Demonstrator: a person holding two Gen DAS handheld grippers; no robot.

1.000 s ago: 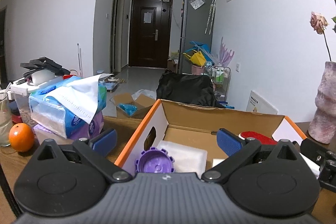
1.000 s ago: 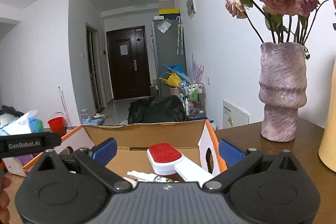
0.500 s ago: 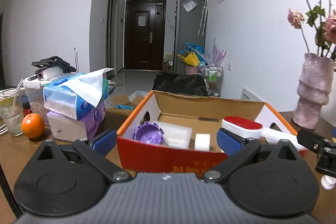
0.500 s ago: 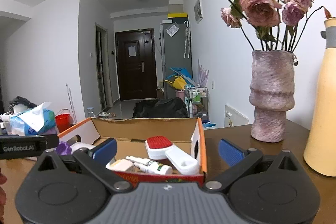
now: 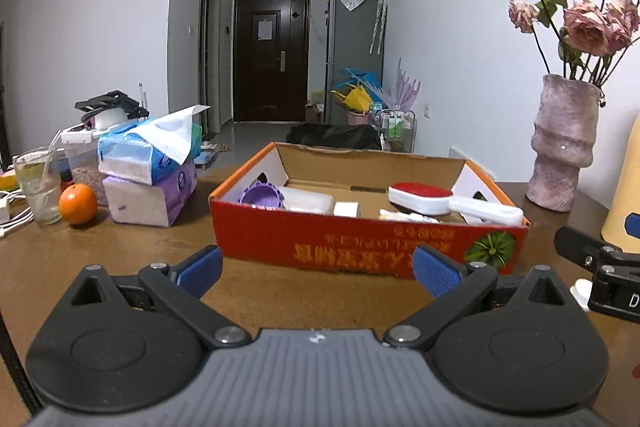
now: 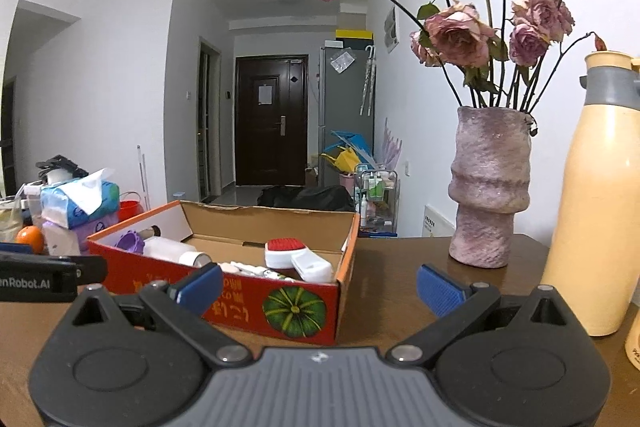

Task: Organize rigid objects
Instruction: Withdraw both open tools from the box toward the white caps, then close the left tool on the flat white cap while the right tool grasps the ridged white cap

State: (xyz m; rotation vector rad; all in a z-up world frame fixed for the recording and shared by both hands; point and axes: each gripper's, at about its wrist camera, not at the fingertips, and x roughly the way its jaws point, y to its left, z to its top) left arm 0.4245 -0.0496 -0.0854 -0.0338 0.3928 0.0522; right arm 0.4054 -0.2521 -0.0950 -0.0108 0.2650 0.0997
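Cardboard box (image 5: 360,251) sits square in the middle of the brown table (image 5: 120,267), its red near wall printed with upside-down characters and a green pumpkin picture at the near right corner. Inside, from left to right, lie a purple ridged lid (image 5: 262,195), a translucent white container (image 5: 306,199), a small white block (image 5: 346,209), a slim white tube (image 5: 408,217) and a white brush with a red pad (image 5: 420,198), its handle reaching to the right wall of the box. The left gripper (image 5: 318,265) hangs on the near side of the box, spread wide with nothing between its blue pads (image 5: 200,267), clear of the cardboard. The right gripper (image 6: 320,287) hovers nearer the box's right corner, likewise spread apart and empty, one blue pad in front of the red wall and the other over bare table. In the right wrist view the brush (image 6: 286,251) lies against the right side of the box (image 6: 280,307), with the purple lid (image 6: 130,243) and the container (image 6: 172,251) toward the left. Left of the box stand two stacked tissue packs (image 5: 152,167), an orange (image 5: 78,204) just beside them and a glass with a straw (image 5: 38,187) further left. To the right a mottled pink vase (image 6: 490,187) holds dried roses (image 6: 460,35), and a cream flask with a grey collar (image 6: 592,195) stands at the far right edge, well apart from the box. Beyond the table a corridor runs to a dark door (image 5: 272,55).
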